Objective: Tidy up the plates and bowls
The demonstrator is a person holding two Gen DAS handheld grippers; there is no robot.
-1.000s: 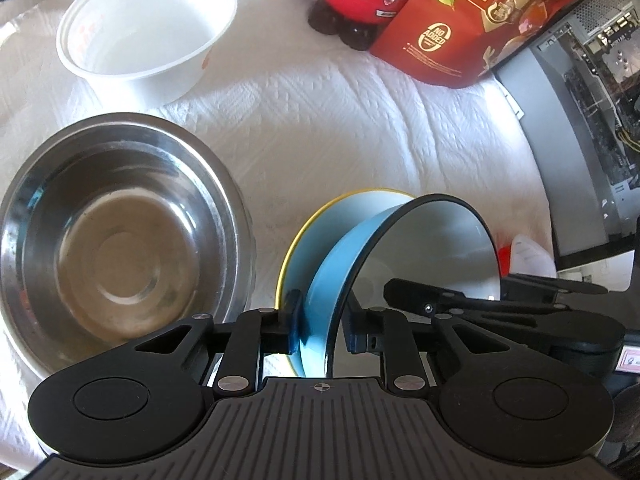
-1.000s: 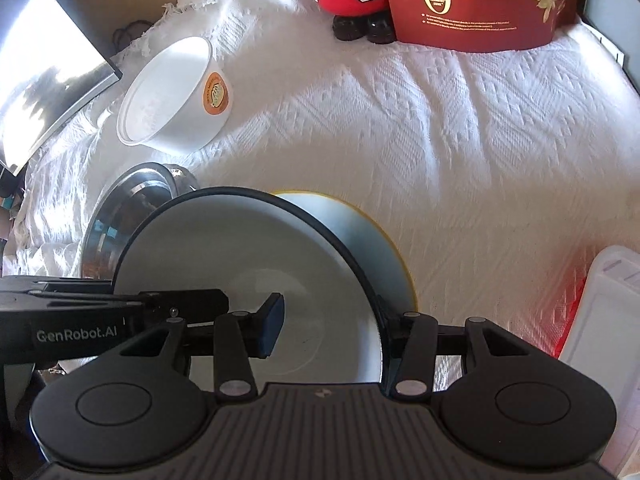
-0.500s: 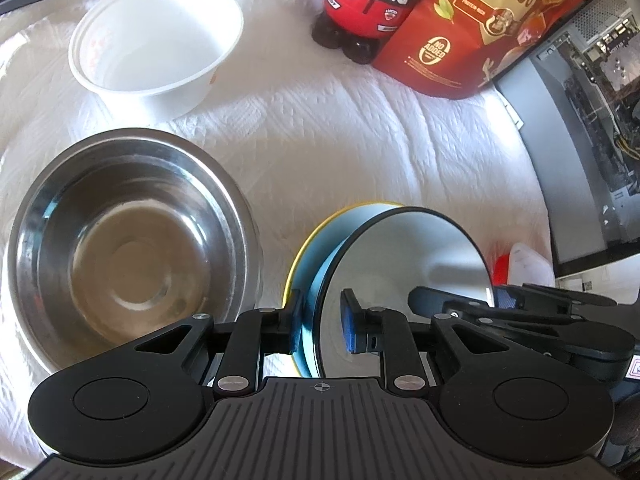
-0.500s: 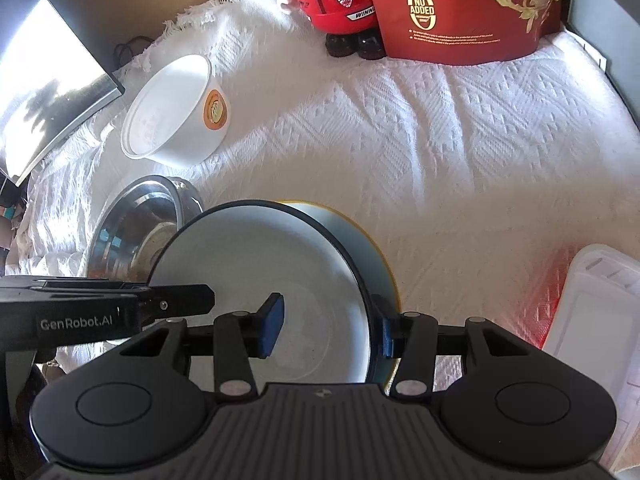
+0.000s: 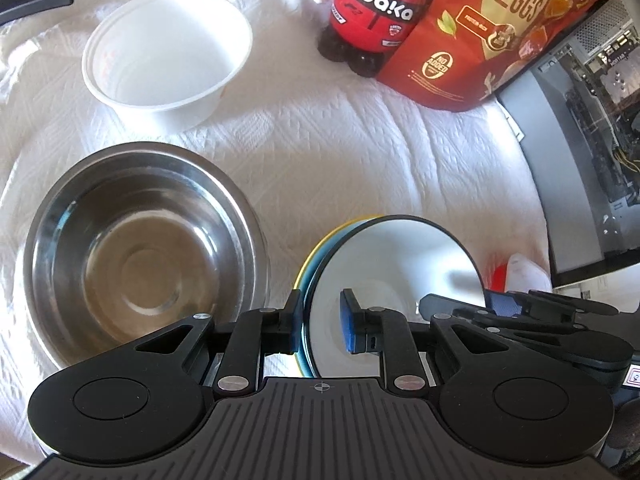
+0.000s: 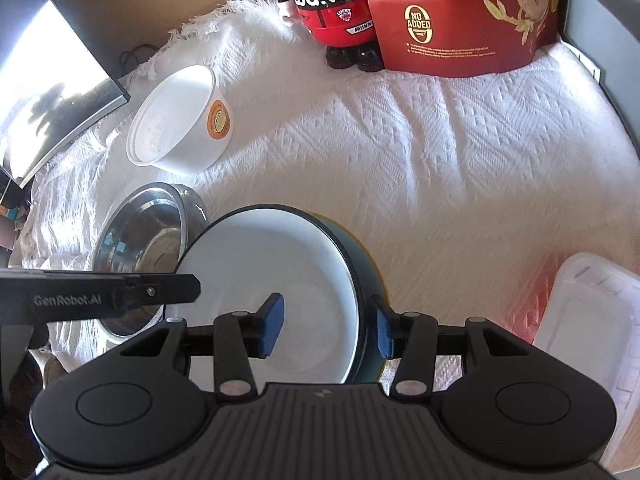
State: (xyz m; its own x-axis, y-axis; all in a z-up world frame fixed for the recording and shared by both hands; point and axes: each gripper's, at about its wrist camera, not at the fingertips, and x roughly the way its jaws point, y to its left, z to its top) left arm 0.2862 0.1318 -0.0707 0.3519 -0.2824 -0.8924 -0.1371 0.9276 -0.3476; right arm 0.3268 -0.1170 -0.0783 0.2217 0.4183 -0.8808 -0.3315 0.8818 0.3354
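A: Start at the left. What's there?

B: A white plastic bowl (image 5: 168, 52) stands upright, mouth up, far left on the white textured cloth (image 5: 360, 152). Nearer the camera sits a steel bowl (image 5: 140, 256), also mouth up, well apart from the white one.

A: And the bowl being handled?

B: The blue bowl (image 5: 396, 272), white inside with a dark rim, is just right of the steel bowl. It is tipped up on edge, so its round face stands nearly vertical and its mouth turns toward the right side. A yellow-rimmed plate (image 5: 320, 248) shows right behind its back; I cannot tell whether the two touch.

A: The left gripper?

B: The left gripper (image 5: 320, 326) straddles the blue bowl's near rim, one blue pad on the outside wall and one inside. There is a visible gap on the inner pad, so it looks released rather than clamped.

A: The right one?

B: From its own camera, the right gripper (image 6: 326, 326) also straddles the blue bowl (image 6: 276, 276), with the wall against its right pad and the left pad standing clear inside the cavity. Its jaws are spread, not pinching.

A: Farther right?

B: A red figure bottle (image 6: 332, 8) and a red snack bag (image 6: 460, 20) stand at the back, and a clear plastic container (image 6: 592, 320) lies at the right edge.
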